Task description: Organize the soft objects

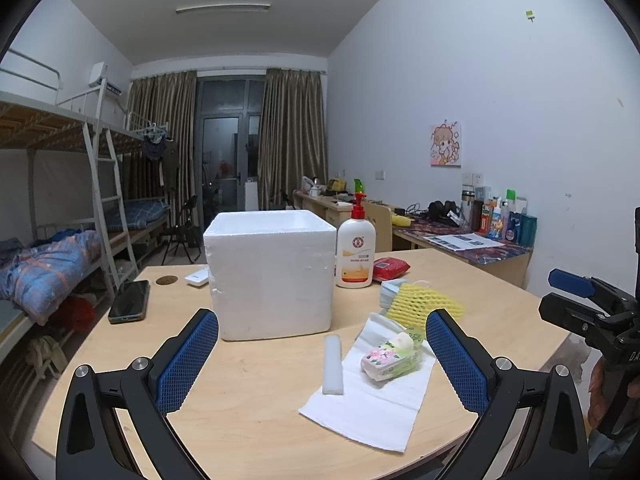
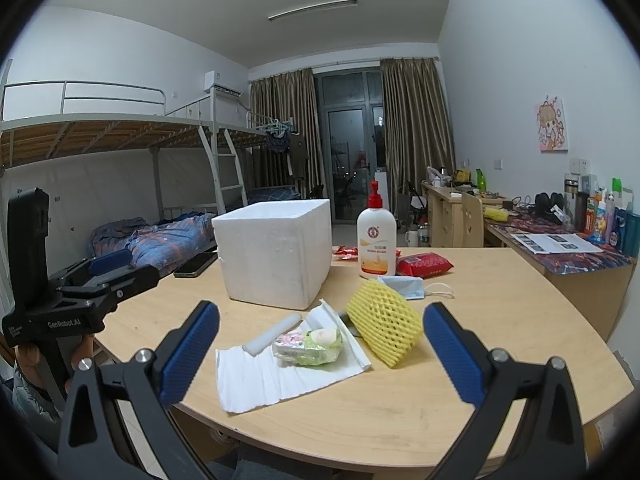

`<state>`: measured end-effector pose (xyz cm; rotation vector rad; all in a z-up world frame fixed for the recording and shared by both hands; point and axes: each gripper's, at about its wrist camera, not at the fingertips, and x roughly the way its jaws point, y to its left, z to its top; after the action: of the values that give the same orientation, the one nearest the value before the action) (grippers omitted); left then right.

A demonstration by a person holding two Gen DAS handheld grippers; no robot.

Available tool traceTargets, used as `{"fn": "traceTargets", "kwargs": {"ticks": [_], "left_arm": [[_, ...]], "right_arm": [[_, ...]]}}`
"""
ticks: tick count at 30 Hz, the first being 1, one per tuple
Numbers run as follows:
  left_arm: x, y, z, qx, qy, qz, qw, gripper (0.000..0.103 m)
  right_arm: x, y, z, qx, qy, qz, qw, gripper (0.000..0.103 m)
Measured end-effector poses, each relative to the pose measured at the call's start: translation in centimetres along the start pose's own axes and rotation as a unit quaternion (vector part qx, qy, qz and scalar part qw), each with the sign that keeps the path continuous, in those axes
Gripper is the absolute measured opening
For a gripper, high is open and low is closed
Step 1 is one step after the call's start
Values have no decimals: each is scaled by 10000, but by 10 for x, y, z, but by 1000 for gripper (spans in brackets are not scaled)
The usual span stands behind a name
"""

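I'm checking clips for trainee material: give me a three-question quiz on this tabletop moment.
1. True or false: the left claw is shut on the tissue pack.
2. What lies nearest the yellow foam net?
A. the phone
B. the blue face mask
C. the headphones
3. What is the white foam stick partly resting on?

Key:
1. False: both claws are open and hold nothing; the right claw too.
2. B.
3. The white foam sheet, beside the tissue pack, in front of the white foam box.
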<state>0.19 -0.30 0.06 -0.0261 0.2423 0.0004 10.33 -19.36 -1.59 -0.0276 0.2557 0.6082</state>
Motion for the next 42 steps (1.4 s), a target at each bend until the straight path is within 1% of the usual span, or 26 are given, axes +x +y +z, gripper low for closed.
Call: {"fn": "traceTargets", "kwargs": {"ticks": [5,16,22,27,35,42], "left_arm": [[0,2,0,-5,-13,-11,10000,103],[0,0,-2,10,3,-43,10000,103],[9,-1,0,39,86,-133,9999,103],[29,-1,0,49,270,-233,9994,103],[63,1,-4,47,549,-243,9982,103],[96,3,-10,-3,900,-330,9954,103]], "right_arm": [[-3,-1,0,21,-48,5,10000,103],[1,0,0,18,35,-4,10000,103],[12,-9,2,121,125,-63,9998,103],[27,-18,2,165,255,-127,9995,103],[53,-32,1,288,515,-109,9982,103],[70,-39,-1,227,686,-154,9973,103]]}}
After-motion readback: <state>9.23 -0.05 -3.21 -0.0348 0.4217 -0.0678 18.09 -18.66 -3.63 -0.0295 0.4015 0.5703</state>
